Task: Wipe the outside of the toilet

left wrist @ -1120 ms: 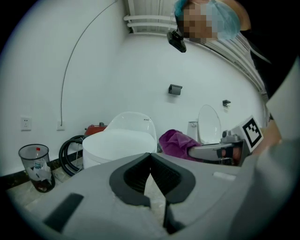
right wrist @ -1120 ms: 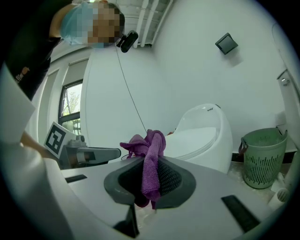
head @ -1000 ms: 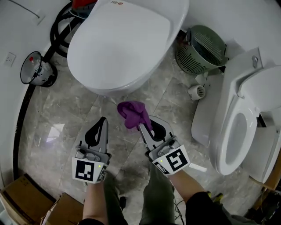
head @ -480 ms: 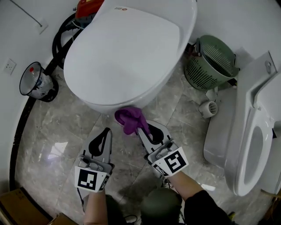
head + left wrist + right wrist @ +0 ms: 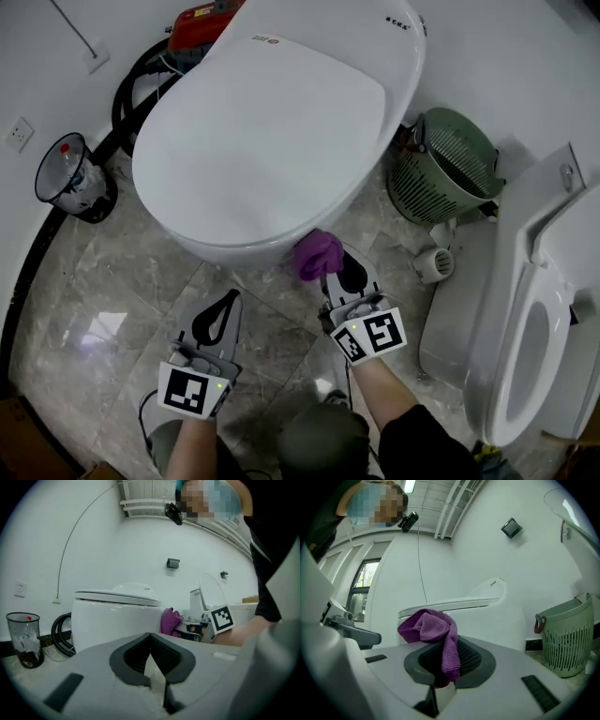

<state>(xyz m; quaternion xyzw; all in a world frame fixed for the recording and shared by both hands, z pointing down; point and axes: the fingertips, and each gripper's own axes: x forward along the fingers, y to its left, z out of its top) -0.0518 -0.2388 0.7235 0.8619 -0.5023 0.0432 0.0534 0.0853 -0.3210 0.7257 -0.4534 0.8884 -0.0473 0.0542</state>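
A white toilet (image 5: 272,131) with its lid down fills the upper middle of the head view. My right gripper (image 5: 330,265) is shut on a purple cloth (image 5: 317,254), and the bunched cloth sits right at the bowl's front right underside. In the right gripper view the purple cloth (image 5: 433,632) hangs between the jaws, with the toilet (image 5: 464,609) close behind. My left gripper (image 5: 225,302) is shut and empty, low over the floor in front of the bowl. The left gripper view shows the toilet (image 5: 117,613) ahead and the cloth (image 5: 169,620) at its right side.
A green slatted basket (image 5: 442,178) stands right of the toilet. A second toilet (image 5: 534,319) with a raised seat sits at the right edge. Left are a clear bin (image 5: 66,178) and a black hose coil (image 5: 141,84). The floor is grey marble tile (image 5: 103,281).
My right gripper has carried the purple cloth forward and to the right, up to the bowl's front right edge. The left gripper stays about where it was. The head camera has shifted.
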